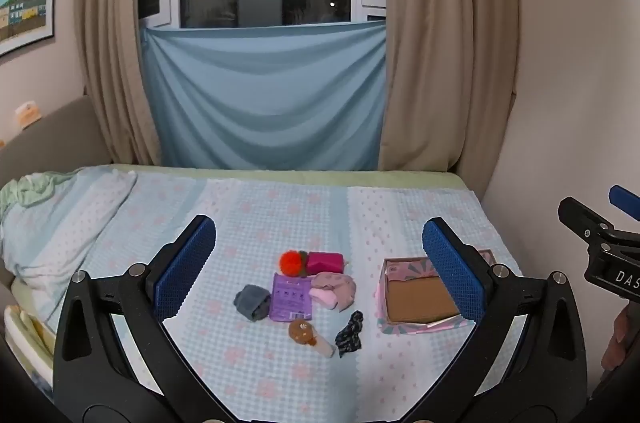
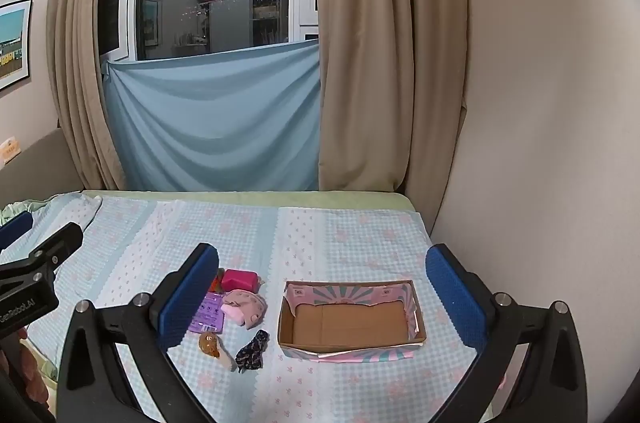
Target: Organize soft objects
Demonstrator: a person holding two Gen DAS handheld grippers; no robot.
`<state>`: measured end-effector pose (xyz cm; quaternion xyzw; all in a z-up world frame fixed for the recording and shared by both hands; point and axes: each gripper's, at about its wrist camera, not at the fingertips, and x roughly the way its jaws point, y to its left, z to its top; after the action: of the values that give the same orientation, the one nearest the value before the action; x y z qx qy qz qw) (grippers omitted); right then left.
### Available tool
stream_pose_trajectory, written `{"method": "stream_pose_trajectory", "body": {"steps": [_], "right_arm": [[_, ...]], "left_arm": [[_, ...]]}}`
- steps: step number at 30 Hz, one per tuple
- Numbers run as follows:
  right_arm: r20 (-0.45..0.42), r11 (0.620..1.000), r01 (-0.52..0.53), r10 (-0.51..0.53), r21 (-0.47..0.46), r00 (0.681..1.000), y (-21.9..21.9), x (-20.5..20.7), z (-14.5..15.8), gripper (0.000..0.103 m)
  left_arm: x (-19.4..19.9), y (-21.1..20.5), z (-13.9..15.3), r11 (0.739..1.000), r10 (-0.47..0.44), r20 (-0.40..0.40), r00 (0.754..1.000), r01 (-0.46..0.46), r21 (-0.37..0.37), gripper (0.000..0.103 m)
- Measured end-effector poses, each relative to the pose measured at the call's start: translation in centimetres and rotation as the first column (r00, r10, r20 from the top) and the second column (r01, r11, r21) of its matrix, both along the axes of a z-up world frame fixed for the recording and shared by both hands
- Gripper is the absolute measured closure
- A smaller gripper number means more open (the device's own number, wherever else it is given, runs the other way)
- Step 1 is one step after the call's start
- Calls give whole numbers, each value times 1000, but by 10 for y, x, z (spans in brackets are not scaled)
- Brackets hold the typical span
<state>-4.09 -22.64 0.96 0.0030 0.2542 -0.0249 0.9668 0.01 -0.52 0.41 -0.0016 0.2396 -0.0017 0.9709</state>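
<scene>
Both grippers, left point(image 1: 318, 269) and right point(image 2: 322, 297), gape wide and empty above the bed; 7-odd soft items cluster beside the empty box point(image 2: 348, 321); limp black cloth point(image 2: 251, 350) could slip a shallow pinch.

Right finger point(image 1: 452, 271) of left gripper covers cardboard box point(image 1: 416, 299) far corner. Left finger point(image 2: 188, 295) of right gripper hides orange pompom, most of purple packet point(image 2: 210, 315). Packet print too small to read.
</scene>
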Motion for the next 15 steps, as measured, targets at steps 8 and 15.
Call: {"method": "stream_pose_trajectory", "body": {"steps": [8,15], "right_arm": [[-1,1000,1,-1,2,1000,1,12,1,0],[-1,1000,6,-6,2,1000,1,12,1,0]], "left_arm": [[6,-3,-3,1000,-9,-11,1000,9,-11,0],[8,-4,-2,1000,-14,-10,1000,14,-13,0]]}}
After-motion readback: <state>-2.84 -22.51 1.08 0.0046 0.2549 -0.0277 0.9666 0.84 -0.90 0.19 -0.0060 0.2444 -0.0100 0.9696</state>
